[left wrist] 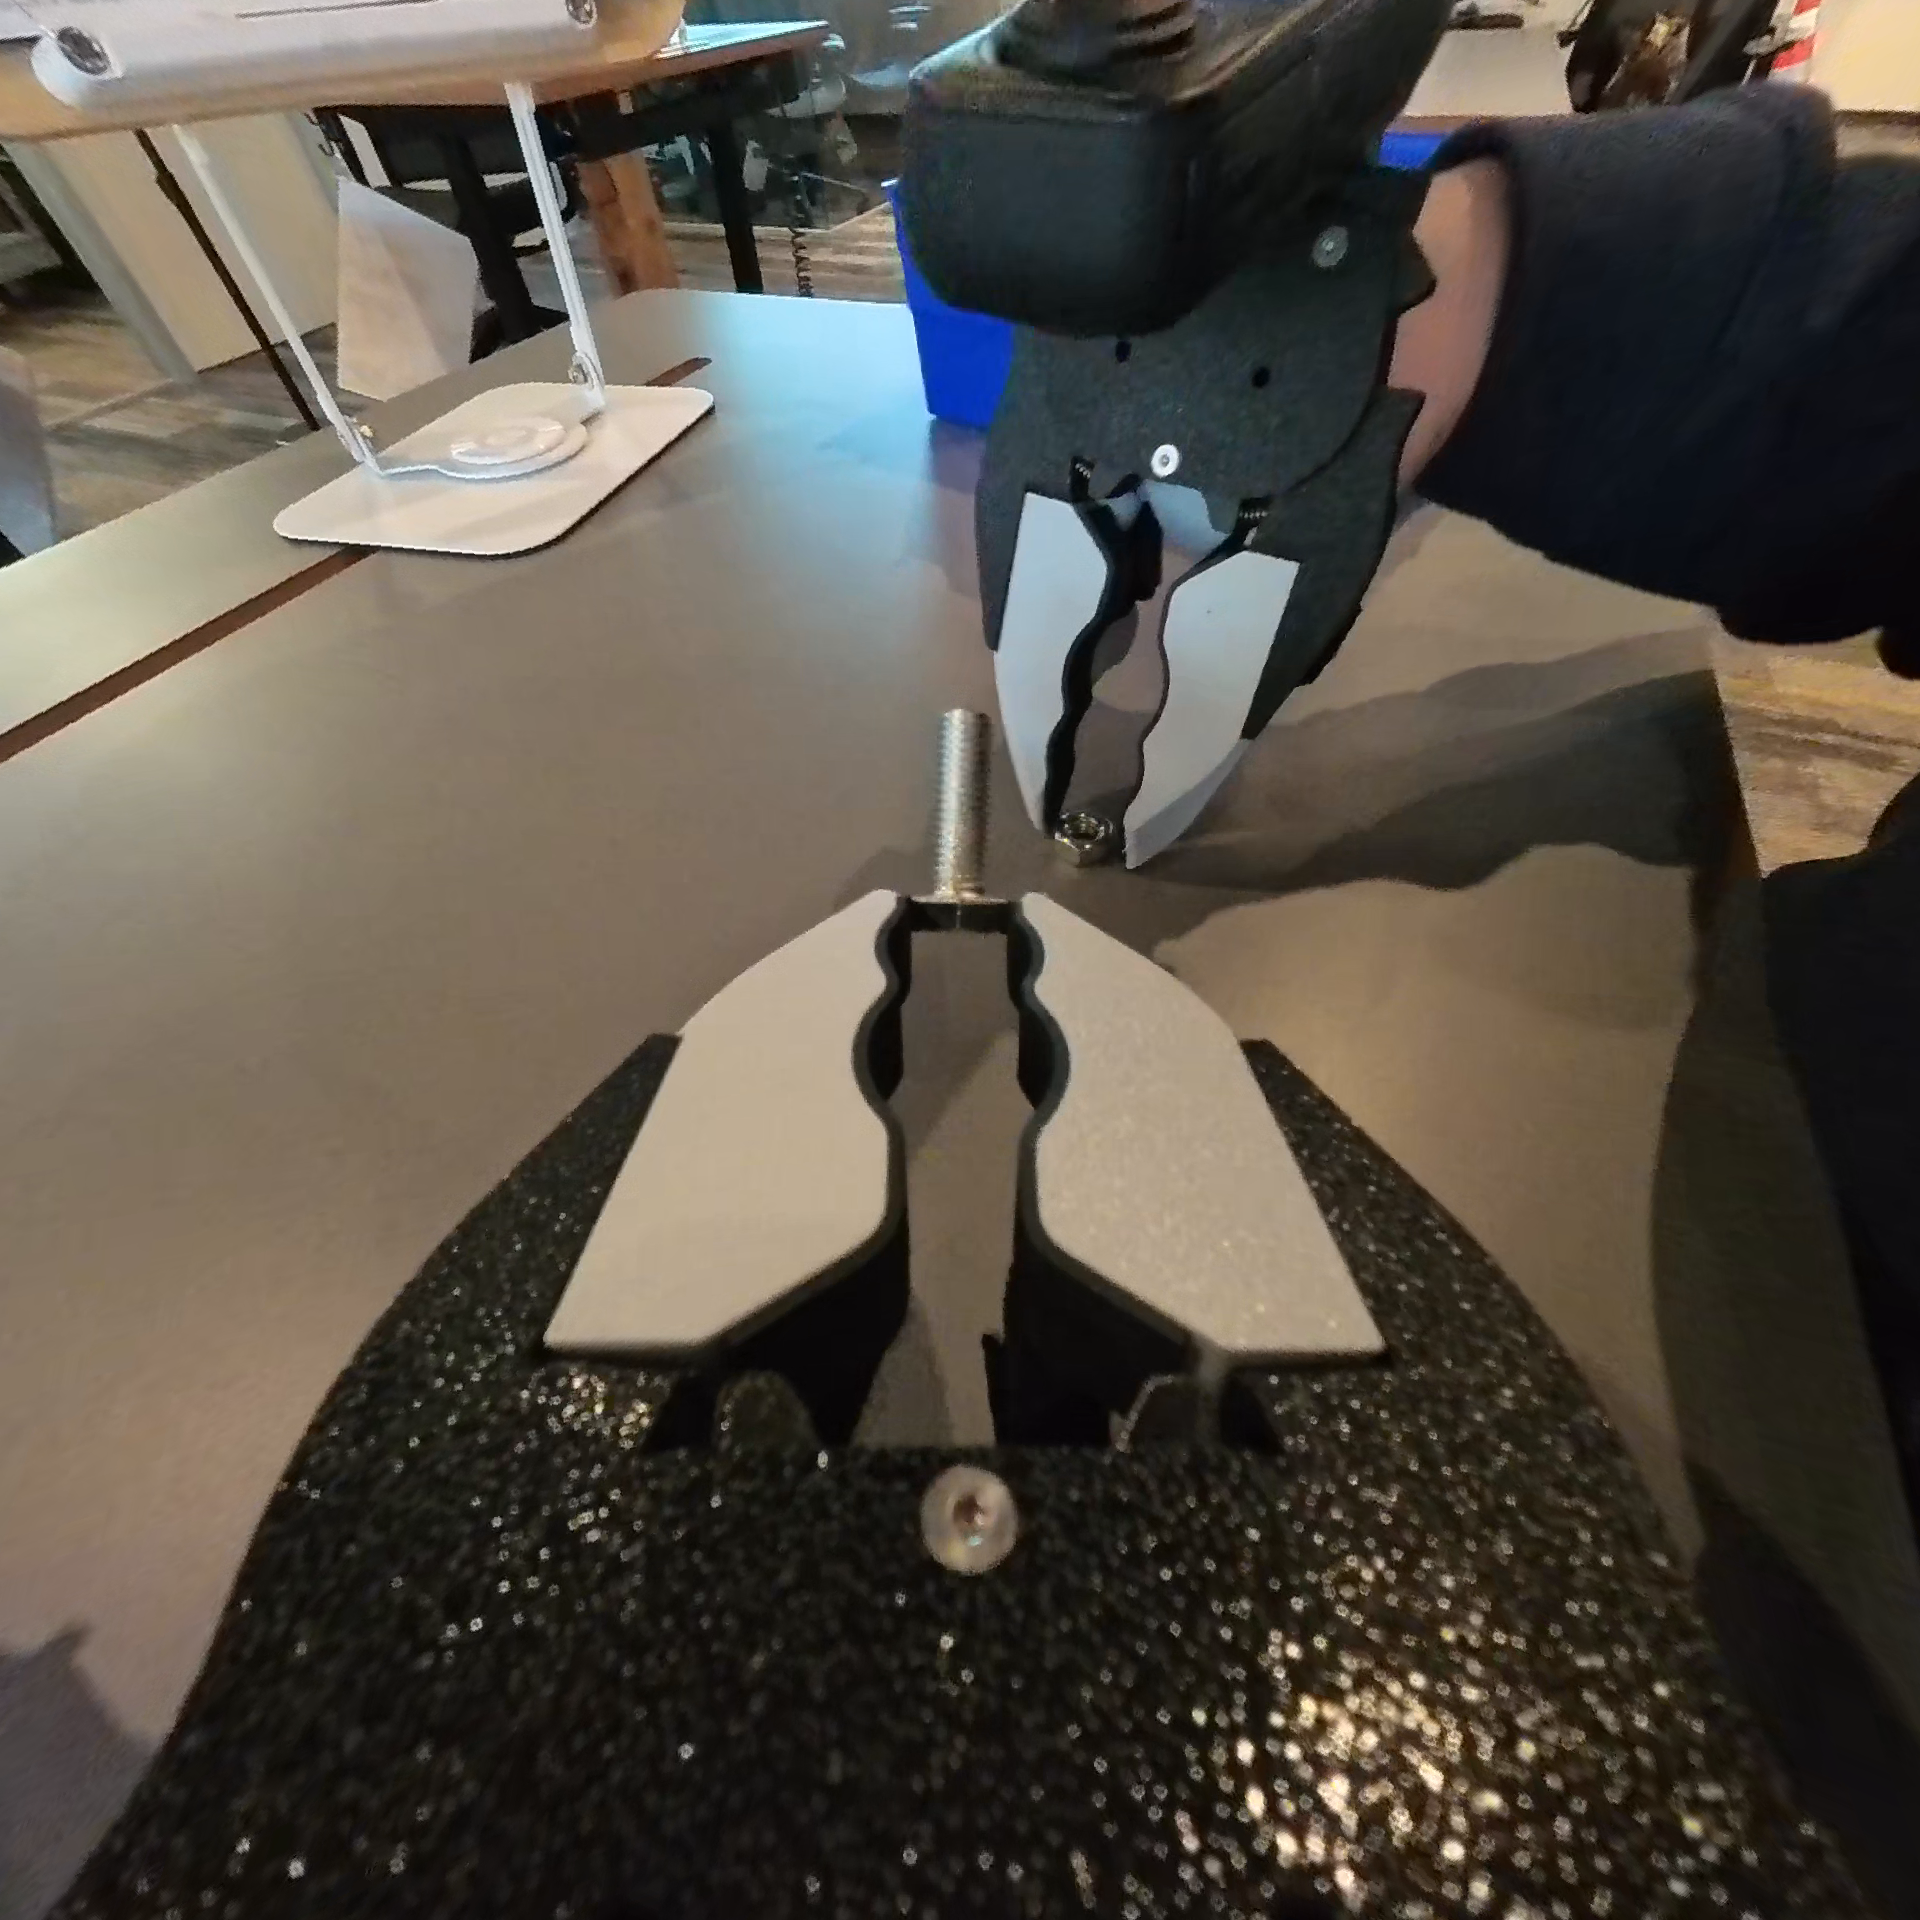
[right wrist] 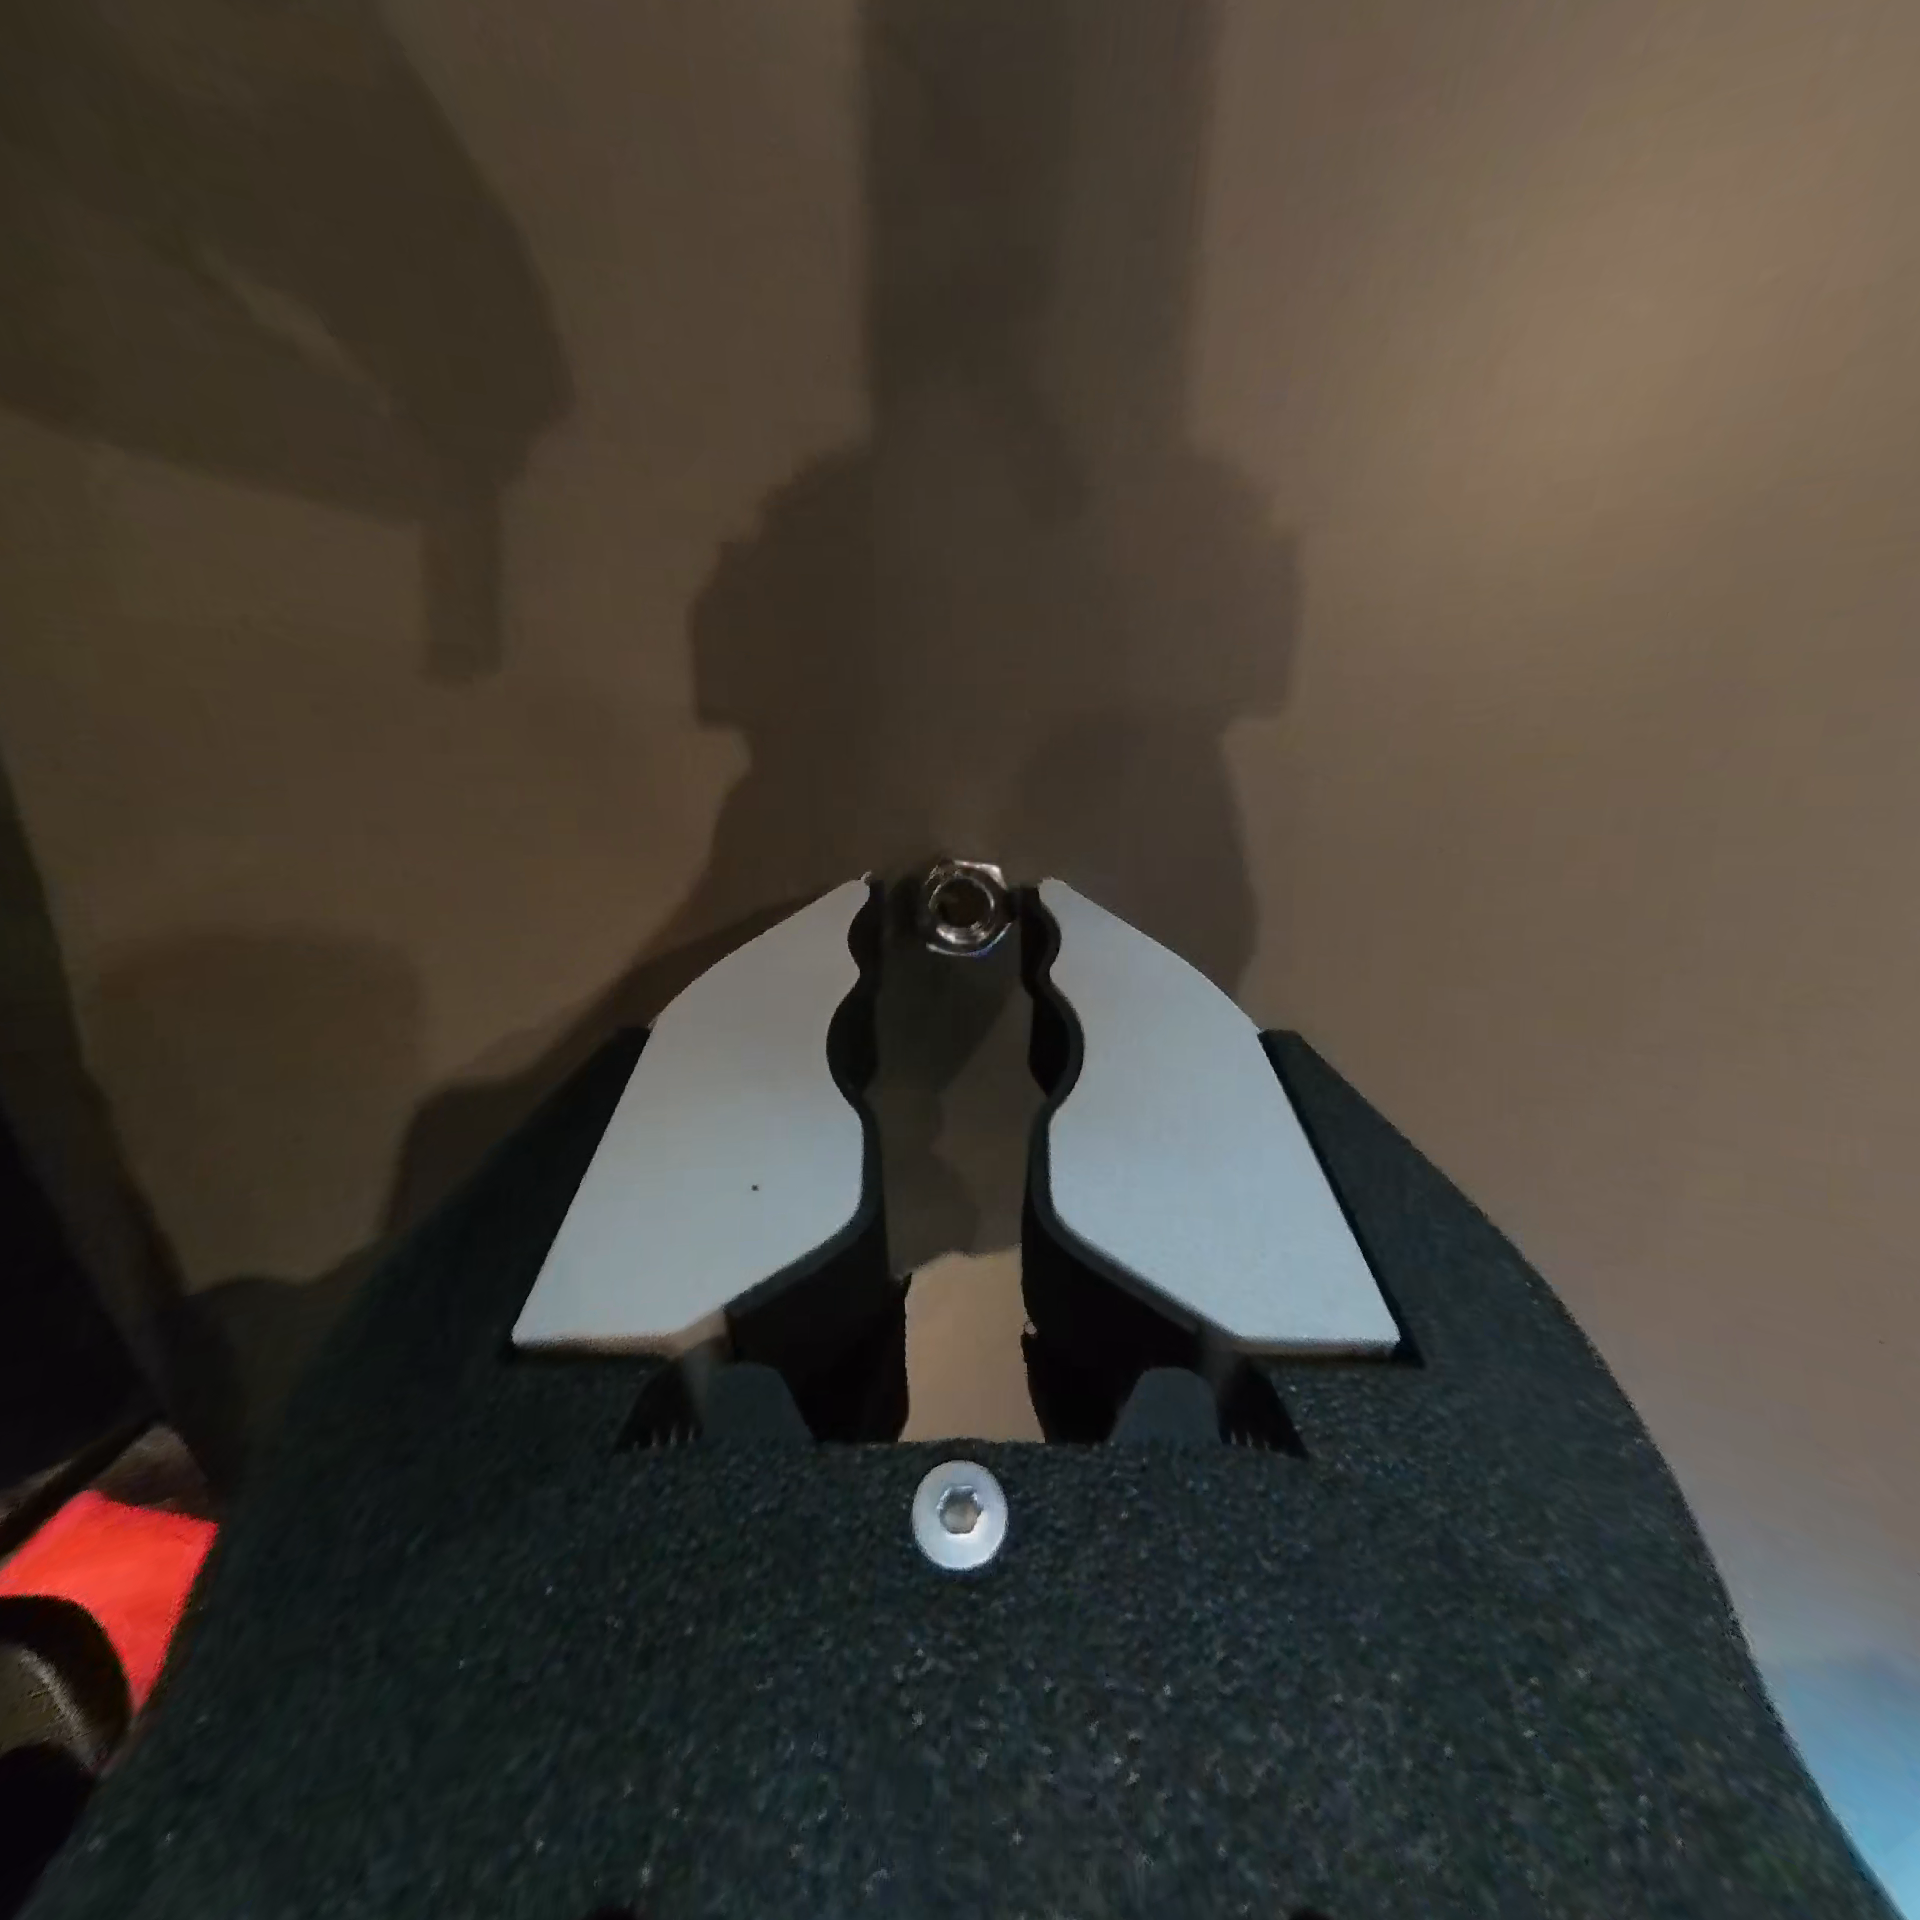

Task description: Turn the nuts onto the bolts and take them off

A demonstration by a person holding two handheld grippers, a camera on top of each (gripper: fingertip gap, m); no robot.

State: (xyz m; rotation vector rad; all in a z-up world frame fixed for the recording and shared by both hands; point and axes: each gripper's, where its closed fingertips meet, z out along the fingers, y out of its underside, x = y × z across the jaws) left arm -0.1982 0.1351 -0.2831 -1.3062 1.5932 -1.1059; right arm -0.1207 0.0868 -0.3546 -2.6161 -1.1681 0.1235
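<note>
While nut lies flat on grey table, hole up, right gripper straddles it from above, fingers narrow, contact unclear. Bolt stands just left of nut, threaded shank vertical — hex head pinched in left gripper. Steel shiny; table matte; finger pads smooth grey, wavy inner edges. White stand far left.

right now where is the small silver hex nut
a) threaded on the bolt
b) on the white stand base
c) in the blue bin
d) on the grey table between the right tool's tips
d: the small silver hex nut lies on the grey table between the right tool tips, apart from the upright threaded steel bolt held by the left tool.
</note>
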